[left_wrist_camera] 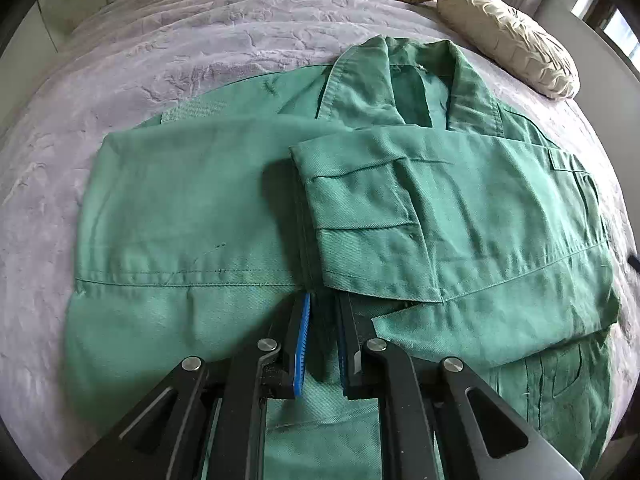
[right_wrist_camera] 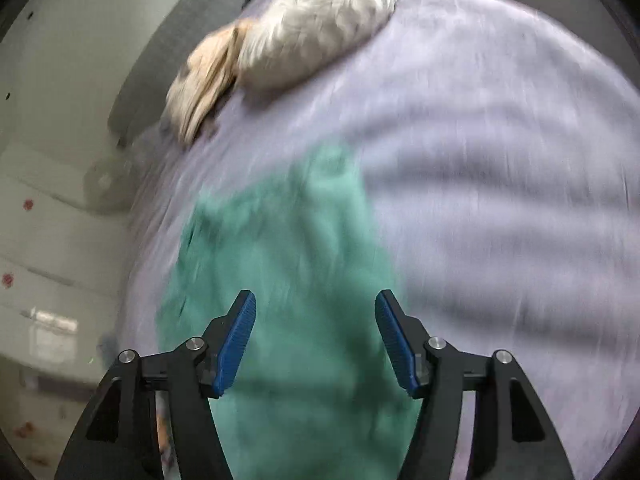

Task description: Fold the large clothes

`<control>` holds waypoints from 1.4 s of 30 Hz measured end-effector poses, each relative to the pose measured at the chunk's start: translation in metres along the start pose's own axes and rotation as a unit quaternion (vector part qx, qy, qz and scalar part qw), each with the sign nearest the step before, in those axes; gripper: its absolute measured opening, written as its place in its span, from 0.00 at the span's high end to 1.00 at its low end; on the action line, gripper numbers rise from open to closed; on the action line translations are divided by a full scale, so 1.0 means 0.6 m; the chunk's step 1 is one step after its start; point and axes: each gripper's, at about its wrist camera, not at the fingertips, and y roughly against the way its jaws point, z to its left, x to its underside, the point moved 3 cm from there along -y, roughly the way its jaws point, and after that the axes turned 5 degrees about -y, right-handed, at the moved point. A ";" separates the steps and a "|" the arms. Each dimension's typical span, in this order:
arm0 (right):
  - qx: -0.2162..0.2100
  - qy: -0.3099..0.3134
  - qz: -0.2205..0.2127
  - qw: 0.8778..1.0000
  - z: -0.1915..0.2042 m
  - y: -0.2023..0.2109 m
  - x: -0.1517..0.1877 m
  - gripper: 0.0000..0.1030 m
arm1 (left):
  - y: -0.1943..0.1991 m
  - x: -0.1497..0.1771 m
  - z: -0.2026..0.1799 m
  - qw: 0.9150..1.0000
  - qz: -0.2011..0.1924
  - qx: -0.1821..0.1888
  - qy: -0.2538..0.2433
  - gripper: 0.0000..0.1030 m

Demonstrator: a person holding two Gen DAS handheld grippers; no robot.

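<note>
Green work-jacket cloth (left_wrist_camera: 192, 208) is spread over the lilac bedspread (left_wrist_camera: 120, 80), collar (left_wrist_camera: 400, 80) turned toward the beige pillow (left_wrist_camera: 508, 40), with one sleeve (left_wrist_camera: 380, 216) already laid across the chest. The left gripper (left_wrist_camera: 323, 312) is pointed steeply down at the near edge of the jacket, just below the sleeve cuff, and its blue pads (left_wrist_camera: 304, 344) are seen drawn almost together on a ridge of the green fabric. The right gripper (right_wrist_camera: 315, 336) is held above the jacket's far side (right_wrist_camera: 280, 280), jaws standing well apart and nothing between them; that view is heavily blurred.

Judged from this, a fold of the body is being prepared. Only a thin pinch seems to be taken, so the cloth could slip out when lifted. If the single held point is raised alone, the folded sleeve could be dragged off the chest and the fold left skewed.
</note>
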 end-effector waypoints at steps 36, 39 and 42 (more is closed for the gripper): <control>-0.001 -0.122 0.070 0.990 -0.076 0.018 0.108 0.64 | 0.019 0.013 -0.028 1.000 -0.010 -0.009 -0.020 0.86; -0.037 -0.207 0.045 0.977 -0.119 0.011 0.102 0.83 | 0.016 0.010 -0.024 1.000 -0.009 -0.013 -0.015 0.86; -0.042 -0.263 0.026 0.964 -0.149 0.008 0.109 0.95 | 0.009 0.010 -0.019 1.000 -0.005 -0.019 -0.013 0.86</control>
